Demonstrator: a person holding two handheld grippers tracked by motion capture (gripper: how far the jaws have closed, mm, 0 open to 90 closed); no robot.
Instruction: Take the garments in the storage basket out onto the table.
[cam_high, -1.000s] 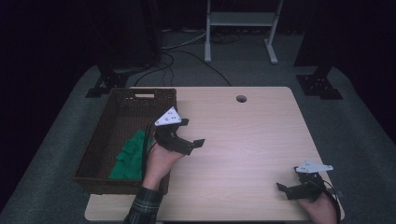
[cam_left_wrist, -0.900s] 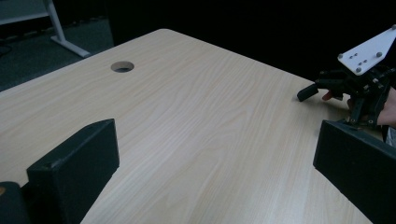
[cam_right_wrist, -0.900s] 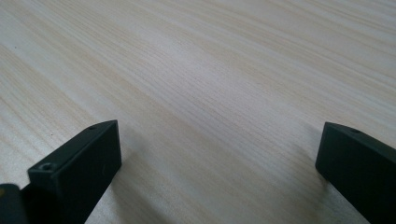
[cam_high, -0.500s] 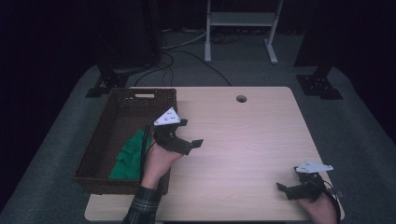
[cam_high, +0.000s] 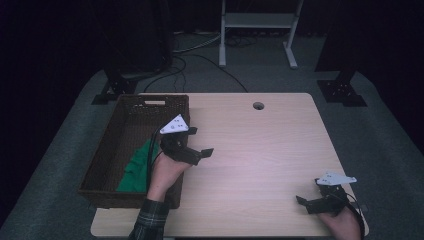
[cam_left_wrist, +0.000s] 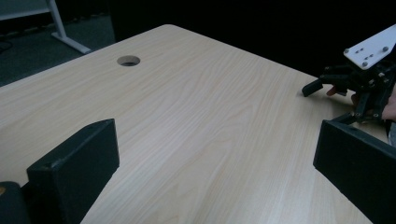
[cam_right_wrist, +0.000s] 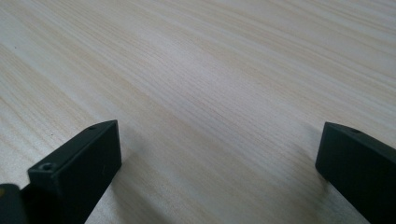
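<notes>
Two open, empty grippers: our left gripper (cam_high: 192, 150) sits beside the green cloth (cam_high: 137, 167) in the wicker basket (cam_high: 107, 150), left of centre; right gripper (cam_high: 312, 200) lower right, far off.

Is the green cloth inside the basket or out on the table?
Inside. The green cloth lies in the near part of the brown basket, within its walls, beside the left claw, which is open and empty.

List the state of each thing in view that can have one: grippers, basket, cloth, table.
left gripper: open, empty, beside the basket
right gripper: open, empty, low over the table's near right corner
wicker basket: upright on the table's left side
green cloth: crumpled, inside the basket
table: bare wood, round hole near far edge
</notes>
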